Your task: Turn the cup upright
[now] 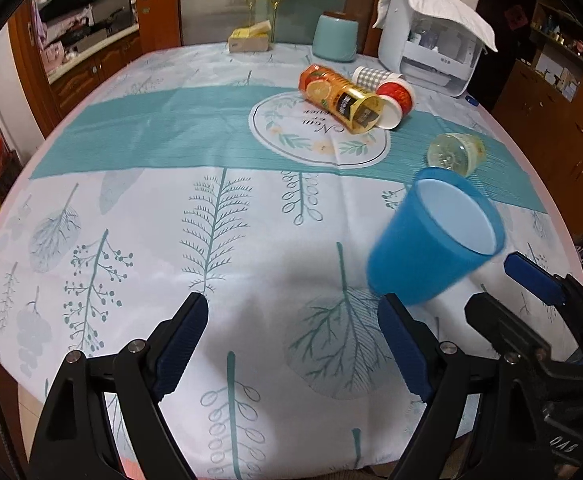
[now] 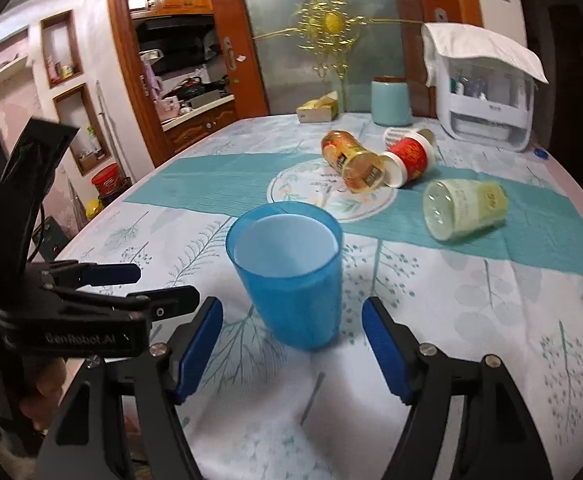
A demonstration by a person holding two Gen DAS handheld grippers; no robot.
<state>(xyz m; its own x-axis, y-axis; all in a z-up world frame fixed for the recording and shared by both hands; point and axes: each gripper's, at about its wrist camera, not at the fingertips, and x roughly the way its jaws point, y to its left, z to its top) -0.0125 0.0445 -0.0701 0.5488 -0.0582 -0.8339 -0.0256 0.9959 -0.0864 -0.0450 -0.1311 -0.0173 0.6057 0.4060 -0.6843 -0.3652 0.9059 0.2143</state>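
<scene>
Right wrist view: right gripper (image 2: 291, 348) has its blue-padded jaws spread apart, gripping nothing.
Blue cup: blue cup (image 2: 287, 272) stands upright on the tablecloth (image 2: 431, 344), mouth up, just ahead of that gripper and centred on the gap between its fingers, not touching either pad.
Left gripper: left gripper (image 1: 291, 348) is also spread wide and empty; from its camera the blue cup (image 1: 431, 240) sits ahead and to the right, just beyond the right-hand fingertip.
Path: nothing lies between either claw and the cup; only printed cloth.
Middle distance: a clear cup with a yellow-green label (image 2: 465, 210) lies on its side on the teal runner (image 2: 219, 180), well apart from the blue cup.
Further back: an orange-printed cup (image 2: 353, 162) and a red paper cup (image 2: 409, 156) lie on their sides, touching; a checked cup (image 1: 373, 76) lies behind them.
Far edge: a pale teal canister (image 2: 390, 104), a yellow box (image 2: 318, 109) and a white appliance under a cloth (image 2: 487, 96).
View difference: the right camera shows the left gripper's body (image 2: 75, 312) at its left edge with a hand beneath it; the left camera shows the right gripper (image 1: 531, 300) at its right edge.
</scene>
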